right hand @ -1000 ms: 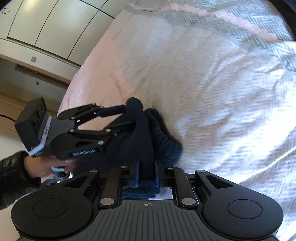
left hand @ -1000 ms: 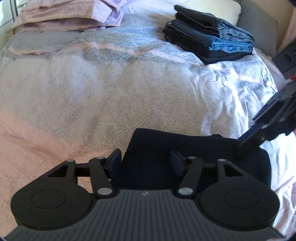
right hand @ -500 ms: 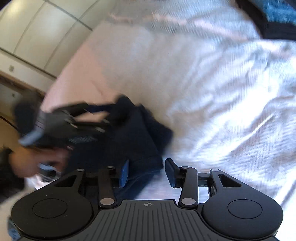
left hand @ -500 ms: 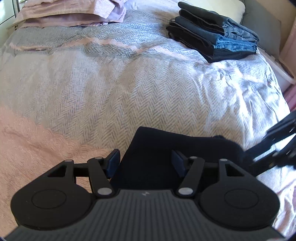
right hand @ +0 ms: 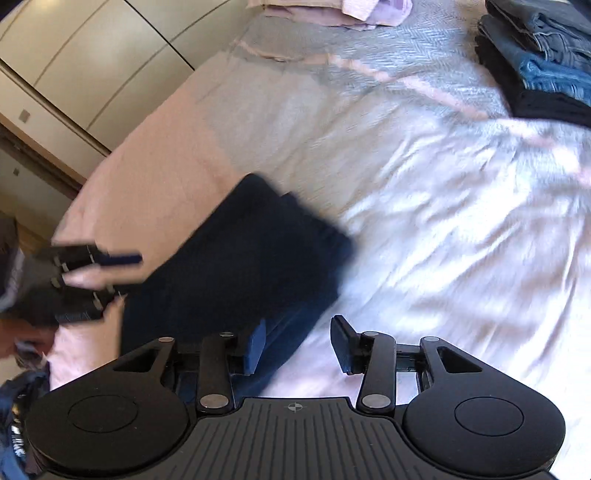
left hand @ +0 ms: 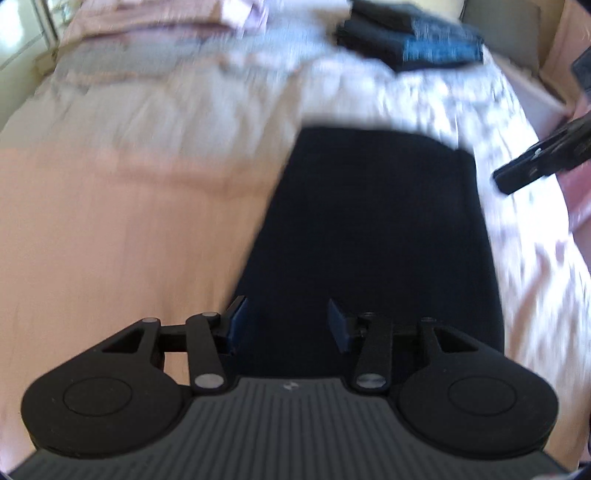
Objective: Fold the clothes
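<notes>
A folded dark navy garment (left hand: 376, 229) lies flat on the bed near its front edge; it also shows in the right wrist view (right hand: 240, 266). My left gripper (left hand: 288, 326) is open, its fingers over the garment's near end, holding nothing. My right gripper (right hand: 298, 345) is open and empty, just right of the garment's near corner. The right gripper's fingers (left hand: 532, 171) show at the right edge of the left wrist view, clear of the cloth. The left gripper (right hand: 122, 269) shows at the garment's left side in the right wrist view. Both views are motion-blurred.
The bed has a pale herringbone cover (right hand: 443, 221) with a pink blanket (left hand: 110, 221) on the left. A stack of folded jeans and dark clothes (right hand: 535, 62) sits at the far right. Folded pink linen (left hand: 166, 18) lies at the head. Cupboard doors (right hand: 92, 62) stand left of the bed.
My right gripper opened and let go of the navy garment, then drew back to the right. The garment now lies flat. My left gripper pulled back along it, still open.
</notes>
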The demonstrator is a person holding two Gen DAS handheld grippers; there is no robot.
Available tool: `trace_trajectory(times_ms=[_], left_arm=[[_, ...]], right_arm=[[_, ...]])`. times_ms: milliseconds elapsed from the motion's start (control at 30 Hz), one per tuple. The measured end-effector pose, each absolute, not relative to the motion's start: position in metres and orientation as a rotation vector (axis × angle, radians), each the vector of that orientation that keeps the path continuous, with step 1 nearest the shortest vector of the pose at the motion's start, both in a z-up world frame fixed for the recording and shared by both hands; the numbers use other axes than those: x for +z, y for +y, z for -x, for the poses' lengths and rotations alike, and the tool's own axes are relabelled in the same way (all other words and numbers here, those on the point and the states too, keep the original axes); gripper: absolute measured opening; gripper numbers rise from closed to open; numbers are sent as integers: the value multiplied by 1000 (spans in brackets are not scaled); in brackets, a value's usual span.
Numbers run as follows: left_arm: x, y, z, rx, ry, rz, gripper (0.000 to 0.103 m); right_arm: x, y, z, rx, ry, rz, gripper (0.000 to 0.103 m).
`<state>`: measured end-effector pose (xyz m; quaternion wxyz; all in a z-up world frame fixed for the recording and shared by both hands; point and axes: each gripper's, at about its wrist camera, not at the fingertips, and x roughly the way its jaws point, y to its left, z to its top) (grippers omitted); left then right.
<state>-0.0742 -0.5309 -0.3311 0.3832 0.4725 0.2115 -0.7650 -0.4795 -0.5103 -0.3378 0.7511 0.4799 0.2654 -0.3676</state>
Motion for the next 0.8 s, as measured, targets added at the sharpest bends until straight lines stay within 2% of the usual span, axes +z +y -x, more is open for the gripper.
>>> trace_trajectory(times_ms=[33,67,100,200,267,300,467,533,600,633,733,767,800], left_arm=[[-338,-521,67,-1941,549,-1218,42],[-345,-511,61,-1933,556,-1231,42],[-354,-508,60,-1942,538,-1234,43],[-370,-505,56,-1965,513,-1218,48],[-371,-510,54,-1977,529,-1178,48],[-365,-507,50,-1987,509,-1165,45],[-339,-487,24,-2009,451,-1101,45],[-335,-478,12,-2000,451,-1094,45],[-335,-467,4,-1996,432,-1108,46],[-336,-462,1,-1993,431,-1117,46],[-341,-447,-1,-1984,438,-1140,46],[-343,-442,0,-1982,437,-1146,46],[-344,-438,3,-1989,436,-1148,46]], right_arm=[[-337,-496,474,-797,565,-1071,51],[-340,-480,467,-789,553,-1105,71],[-345,-464,459,-780,545,-1139,83],[-368,-416,434,-756,526,-1253,83],[-380,-392,422,-766,501,-1305,83],[-386,-380,415,-771,488,-1331,83],[-407,-344,385,-803,390,-1431,83],[-412,-341,377,-833,350,-1439,89],[-416,-338,369,-862,310,-1447,99],[-418,-336,365,-877,290,-1451,100],[-423,-336,358,-904,229,-1459,100],[-426,-338,361,-912,207,-1472,94],[-427,-340,368,-930,183,-1508,62]])
